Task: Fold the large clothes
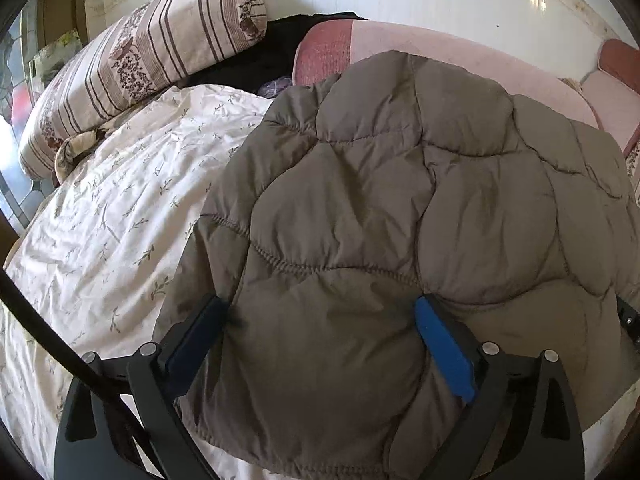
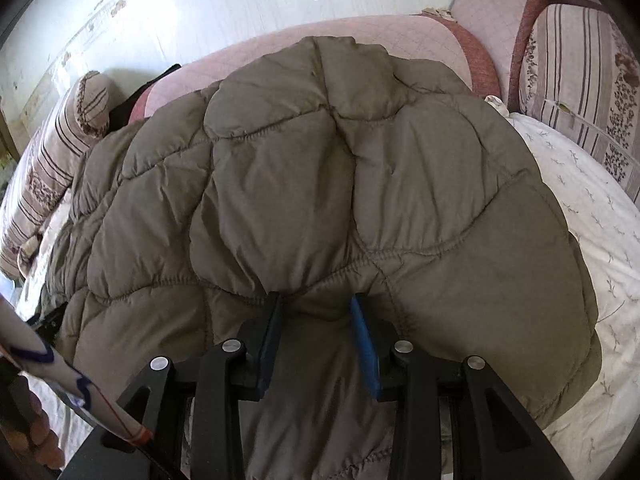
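Observation:
A large grey-brown quilted puffer jacket (image 1: 400,216) lies spread on a white floral bed sheet (image 1: 112,216). It fills the right wrist view too (image 2: 320,184). My left gripper (image 1: 320,308) stands wide open at the jacket's near edge, with puffy fabric bulging between its blue-padded fingers (image 1: 444,348). My right gripper (image 2: 318,300) is narrowed on a bunched fold of the jacket's near edge, the fabric pinched between its pads (image 2: 364,344).
A striped floral bolster (image 1: 132,64) lies at the back left. A pink padded headboard (image 1: 460,48) runs behind the jacket, against a white wall. A dark garment (image 1: 272,52) lies between them. A striped cushion (image 2: 580,92) is at the right. Sheet (image 2: 592,216) shows right of the jacket.

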`<action>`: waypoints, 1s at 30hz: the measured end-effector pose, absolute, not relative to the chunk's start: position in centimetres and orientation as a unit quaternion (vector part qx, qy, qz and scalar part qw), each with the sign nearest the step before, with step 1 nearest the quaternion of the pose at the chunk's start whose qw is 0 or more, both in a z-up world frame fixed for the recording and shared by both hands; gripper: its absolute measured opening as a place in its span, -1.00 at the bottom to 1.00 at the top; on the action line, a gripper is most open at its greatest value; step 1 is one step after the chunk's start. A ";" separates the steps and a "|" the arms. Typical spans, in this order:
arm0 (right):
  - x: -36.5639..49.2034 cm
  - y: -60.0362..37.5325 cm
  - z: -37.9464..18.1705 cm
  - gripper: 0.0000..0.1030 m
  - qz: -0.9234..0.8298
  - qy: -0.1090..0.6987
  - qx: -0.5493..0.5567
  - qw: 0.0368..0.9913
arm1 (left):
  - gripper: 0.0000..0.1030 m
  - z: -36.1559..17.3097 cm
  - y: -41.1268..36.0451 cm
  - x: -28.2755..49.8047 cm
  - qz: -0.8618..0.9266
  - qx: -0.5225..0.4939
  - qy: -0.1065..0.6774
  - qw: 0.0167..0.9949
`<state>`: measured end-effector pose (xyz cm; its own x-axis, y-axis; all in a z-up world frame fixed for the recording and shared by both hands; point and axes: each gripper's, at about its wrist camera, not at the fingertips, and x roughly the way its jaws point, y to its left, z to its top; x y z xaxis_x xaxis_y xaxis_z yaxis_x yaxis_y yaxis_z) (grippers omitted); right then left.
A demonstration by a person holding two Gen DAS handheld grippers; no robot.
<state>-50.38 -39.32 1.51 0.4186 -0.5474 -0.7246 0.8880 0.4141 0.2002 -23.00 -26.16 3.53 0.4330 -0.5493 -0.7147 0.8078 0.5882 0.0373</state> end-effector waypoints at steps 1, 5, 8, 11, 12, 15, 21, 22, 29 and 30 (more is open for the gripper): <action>-50.4 -39.3 1.5 -0.26 -0.455 0.291 0.291 0.789 | 0.90 3.5 -26.2 -22.9 -0.411 0.190 0.340 0.824; -50.5 -39.4 1.6 -0.26 -0.455 0.291 0.293 0.789 | 0.91 3.5 -26.3 -22.8 -0.410 0.189 0.340 0.825; -50.9 -39.1 2.4 -0.26 -0.452 0.285 0.303 0.789 | 0.91 3.6 -26.1 -22.6 -0.412 0.186 0.340 0.825; -52.2 -39.3 3.9 -0.26 -0.444 0.250 0.320 0.798 | 0.91 3.6 -26.0 -22.4 -0.414 0.184 0.342 0.824; -52.9 -39.4 4.4 -0.26 -0.453 0.238 0.321 0.797 | 0.91 3.7 -26.0 -22.4 -0.414 0.184 0.342 0.823; -55.5 -40.5 5.2 -0.26 -0.499 0.215 0.324 0.774 | 0.91 3.7 -26.0 -22.5 -0.413 0.184 0.341 0.824; -57.4 -42.7 2.5 -0.50 -0.524 0.223 0.388 0.724 | 0.91 3.5 -26.0 -22.6 -0.412 0.186 0.337 0.826; -57.2 -42.9 2.3 -0.50 -0.524 0.228 0.388 0.723 | 0.91 3.4 -26.0 -22.8 -0.411 0.187 0.336 0.827; -56.7 -42.5 2.9 -0.50 -0.538 0.241 0.363 0.722 | 0.91 3.4 -26.0 -23.1 -0.409 0.187 0.328 0.831; -56.5 -41.7 3.4 -0.49 -0.543 0.234 0.355 0.724 | 0.91 3.4 -26.0 -23.3 -0.408 0.189 0.324 0.832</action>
